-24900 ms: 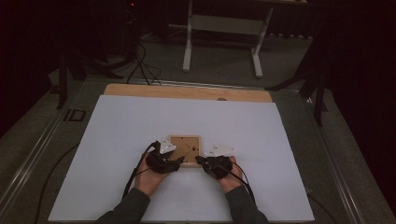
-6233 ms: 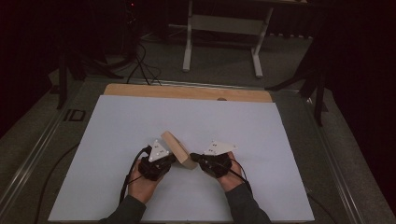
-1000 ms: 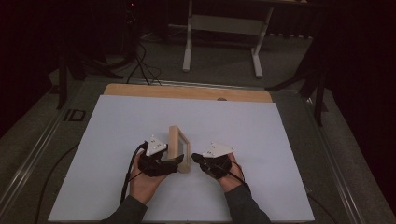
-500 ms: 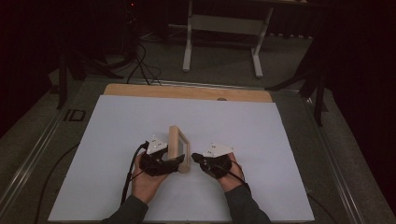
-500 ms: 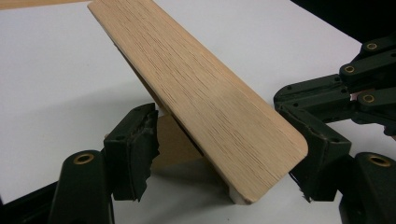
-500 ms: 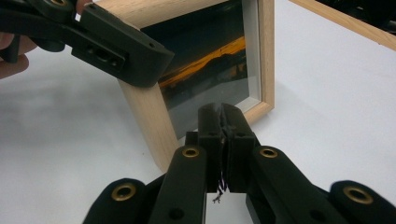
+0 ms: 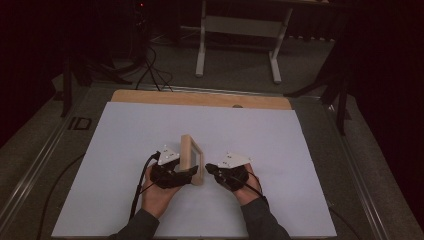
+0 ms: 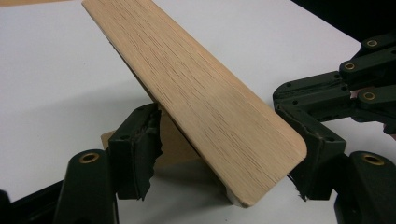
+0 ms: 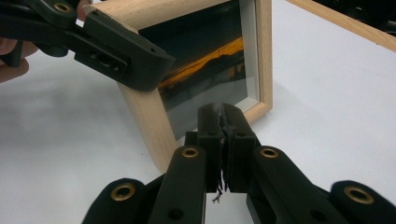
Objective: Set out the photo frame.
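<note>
1. Currently the left tool [image 7: 192, 172] is clamping the wooden photo frame [image 7: 191, 159] across its near edge; in the left gripper view one jaw is sitting on the back side, the other on the front side.
2. Right tool [image 7: 209, 168]: jaws are pressed together on nothing, tips resting just beside the frame's glass face [image 9: 205, 74].
3. Frame is standing on edge near the middle of the white surface [image 7: 300, 150], leaning a little.
4. Judgement: the step in hand looks like setting the frame upright. Doing it well means keeping the left clamp firm, lowering slowly, and using the right tool only to steady the front, not to push on glass.
5. Brown stand piece [image 8: 175, 149] behind the back panel [image 8: 196, 98] is partly hidden; whether it is opened cannot be told.
6. Picture behind the glass is dark, an orange streak, otherwise hard to make out.
</note>
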The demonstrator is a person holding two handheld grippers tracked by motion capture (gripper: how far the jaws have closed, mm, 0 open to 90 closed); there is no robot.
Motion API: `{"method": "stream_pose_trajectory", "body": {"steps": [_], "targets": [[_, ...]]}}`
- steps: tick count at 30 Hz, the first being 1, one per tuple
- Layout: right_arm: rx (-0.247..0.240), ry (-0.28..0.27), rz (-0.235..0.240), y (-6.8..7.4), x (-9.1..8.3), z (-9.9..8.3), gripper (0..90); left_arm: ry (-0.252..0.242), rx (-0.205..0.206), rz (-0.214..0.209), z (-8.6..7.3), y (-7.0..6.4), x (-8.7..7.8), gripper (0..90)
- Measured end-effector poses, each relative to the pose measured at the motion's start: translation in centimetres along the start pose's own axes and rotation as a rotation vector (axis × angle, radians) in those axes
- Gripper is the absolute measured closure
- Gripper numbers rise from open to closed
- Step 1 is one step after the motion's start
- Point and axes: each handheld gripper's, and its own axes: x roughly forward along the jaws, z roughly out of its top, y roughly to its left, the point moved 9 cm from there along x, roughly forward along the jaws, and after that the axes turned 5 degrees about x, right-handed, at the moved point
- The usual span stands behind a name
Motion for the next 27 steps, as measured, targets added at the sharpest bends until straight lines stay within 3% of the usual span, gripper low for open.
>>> {"method": "stream_pose_trajectory", "body": {"steps": [16, 27], "targets": [[0.004, -0.013, -0.008, -0.29, -0.29, 0.21, 86.2, 0.008, 0.009, 0.001, 0.05, -0.12, -0.14, 40.3], [0.024, -0.038, -0.022, -0.98, -0.96, 0.66, 85.7, 0.004, 0.006, 0.025, 0.15, 0.46, -0.41, 48.3]]}}
